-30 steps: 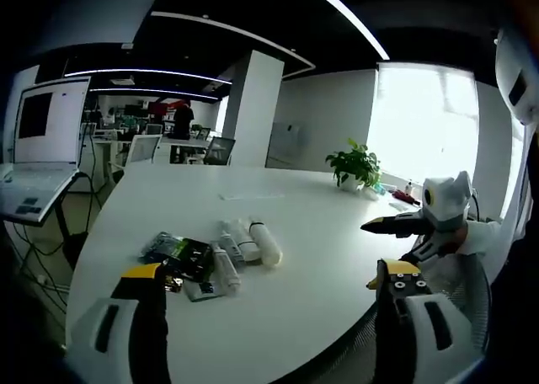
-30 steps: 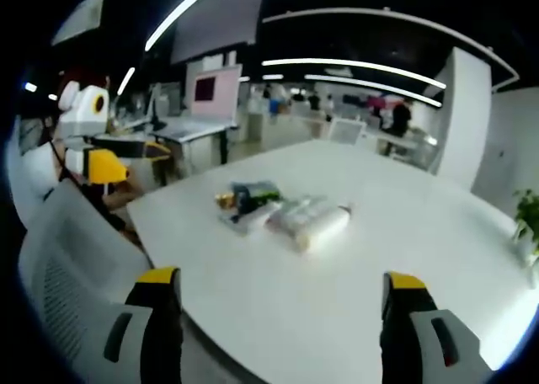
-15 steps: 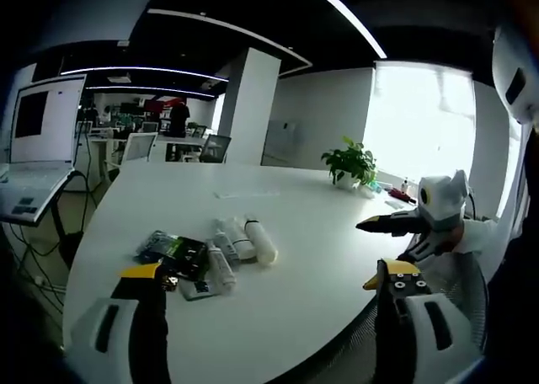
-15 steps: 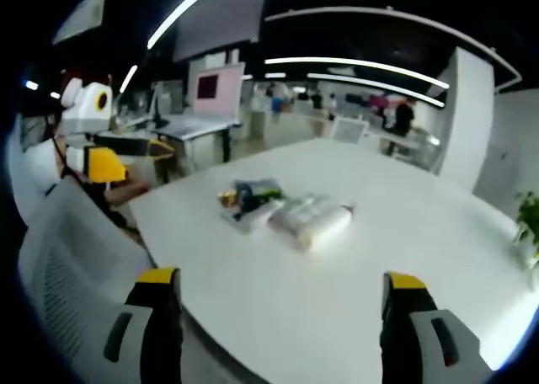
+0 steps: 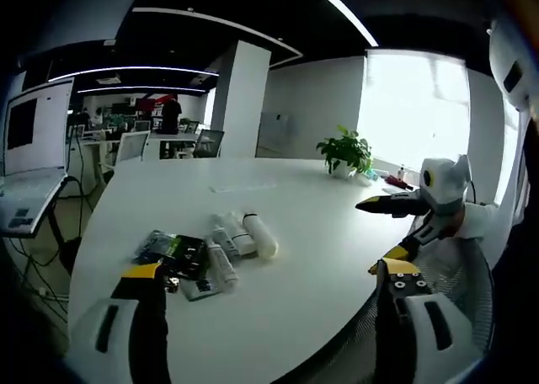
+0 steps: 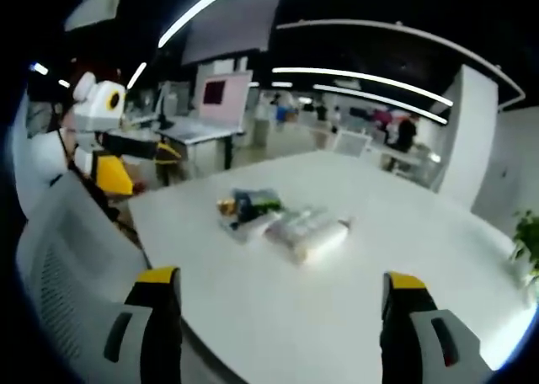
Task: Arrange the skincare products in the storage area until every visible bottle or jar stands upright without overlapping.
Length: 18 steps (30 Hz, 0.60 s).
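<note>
Approach step: white cylindrical bottles (image 5: 253,237) and dark sachets (image 5: 181,253) lying heaped on round white table (image 5: 320,274); left gripper (image 5: 269,287) and right gripper (image 6: 282,296) both spread wide, grasping nothing; next, reach in, stand one bottle upright

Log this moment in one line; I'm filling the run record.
stage: approach | left gripper: open | right gripper: open | skincare products: lying clustered on white table | none upright

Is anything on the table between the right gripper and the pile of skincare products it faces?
Nothing visible. In the right gripper view, bare white table lies between the open right gripper and the skincare products, which lie on their sides in a cluster. The left gripper hangs off to the side, beyond the table's edge.
</note>
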Motion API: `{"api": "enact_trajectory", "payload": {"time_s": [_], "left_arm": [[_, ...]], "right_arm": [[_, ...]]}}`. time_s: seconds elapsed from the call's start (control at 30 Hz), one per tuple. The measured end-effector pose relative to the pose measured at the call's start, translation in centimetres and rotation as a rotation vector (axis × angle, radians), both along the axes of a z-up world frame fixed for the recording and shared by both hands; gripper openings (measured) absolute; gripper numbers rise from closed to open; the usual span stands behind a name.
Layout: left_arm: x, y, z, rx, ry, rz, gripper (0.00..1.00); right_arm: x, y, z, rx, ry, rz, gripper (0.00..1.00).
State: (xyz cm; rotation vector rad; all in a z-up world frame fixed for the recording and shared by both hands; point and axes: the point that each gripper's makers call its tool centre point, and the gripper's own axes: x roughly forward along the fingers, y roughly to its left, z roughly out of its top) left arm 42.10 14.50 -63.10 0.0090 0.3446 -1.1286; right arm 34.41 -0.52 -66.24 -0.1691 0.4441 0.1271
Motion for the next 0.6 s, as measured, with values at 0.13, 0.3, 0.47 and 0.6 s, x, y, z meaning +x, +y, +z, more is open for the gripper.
{"api": "enact_trajectory", "payload": {"time_s": [0.13,0.3,0.47,0.6], "left_arm": [[0.4,-0.1,0.2,0.011,-0.012,-0.017,0.99],[0.9,-0.5,0.4,0.030,-0.029,-0.041,0.99],[1.4,-1.1,0.7,0.034,-0.054,-0.059,0.99],[1.7,-1.6,0.5,0.039,-0.037,-0.075,0.99]], "right_arm": [[0.2,0.1,0.2,0.006,0.005,0.007,1.00],[0.6,-0.5,0.9,-0.012,0.002,0.019,1.00],[0.8,-1.0,1.3,-0.023,0.010,0.033,1.00],[1.0,-1.5,1.4,-0.040,0.024,0.041,1.00]]}}
